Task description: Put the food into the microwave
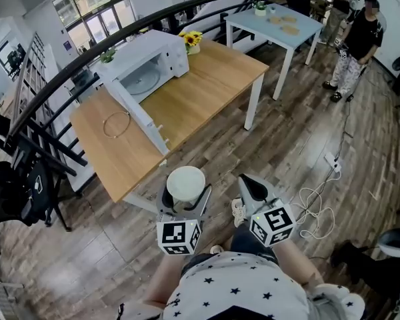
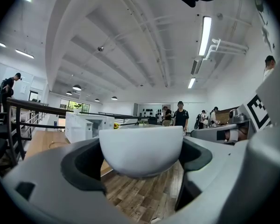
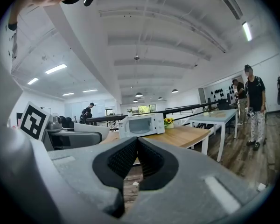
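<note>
Our left tool [image 1: 184, 204] grips a white bowl [image 1: 186, 182] off the bench [image 1: 213, 92], well short of the microwave [image 1: 161, 60], whose door [image 1: 137, 115] stands open. Our right tool [image 1: 252, 189], clenched on nothing, hangs just beside the bowl, equally far from the microwave.

Your white top [image 1: 237, 287] is scattered with small black stars, and your left gripper [image 1: 186, 189] and right gripper [image 1: 250, 182] are pale grey shells with dark ribbed pads [image 3: 121, 160], each bearing a white cube [image 1: 179, 237] printed with black square markers.
</note>
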{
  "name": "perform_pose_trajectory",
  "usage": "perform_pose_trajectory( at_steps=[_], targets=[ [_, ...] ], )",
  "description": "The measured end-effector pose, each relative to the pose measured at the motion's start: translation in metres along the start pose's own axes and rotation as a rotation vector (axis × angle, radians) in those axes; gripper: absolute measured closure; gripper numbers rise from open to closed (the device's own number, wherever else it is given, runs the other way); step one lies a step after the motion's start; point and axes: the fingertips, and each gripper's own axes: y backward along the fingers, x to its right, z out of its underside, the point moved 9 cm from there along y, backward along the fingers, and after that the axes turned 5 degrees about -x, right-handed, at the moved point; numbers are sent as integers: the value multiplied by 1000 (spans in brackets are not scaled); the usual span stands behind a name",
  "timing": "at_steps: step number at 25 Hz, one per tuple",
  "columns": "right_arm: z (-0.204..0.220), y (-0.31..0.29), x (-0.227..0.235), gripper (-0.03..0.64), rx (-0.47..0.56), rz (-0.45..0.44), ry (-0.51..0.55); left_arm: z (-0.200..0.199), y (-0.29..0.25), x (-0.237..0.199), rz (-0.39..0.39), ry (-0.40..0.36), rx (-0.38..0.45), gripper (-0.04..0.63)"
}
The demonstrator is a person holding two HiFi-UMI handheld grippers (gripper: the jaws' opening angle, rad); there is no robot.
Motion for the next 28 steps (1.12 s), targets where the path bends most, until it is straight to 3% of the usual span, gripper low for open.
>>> perform_pose_trajectory(
  at_steps=[14, 28],
  targets=[
    [-38, -100, 88, 611, 21, -22, 11, -25, -120, -30, -44, 9, 9, 103],
    [-94, -197, 191, 611, 10, -98, 50, -64, -250, -52, -150, 52, 24, 103]
  ],
)
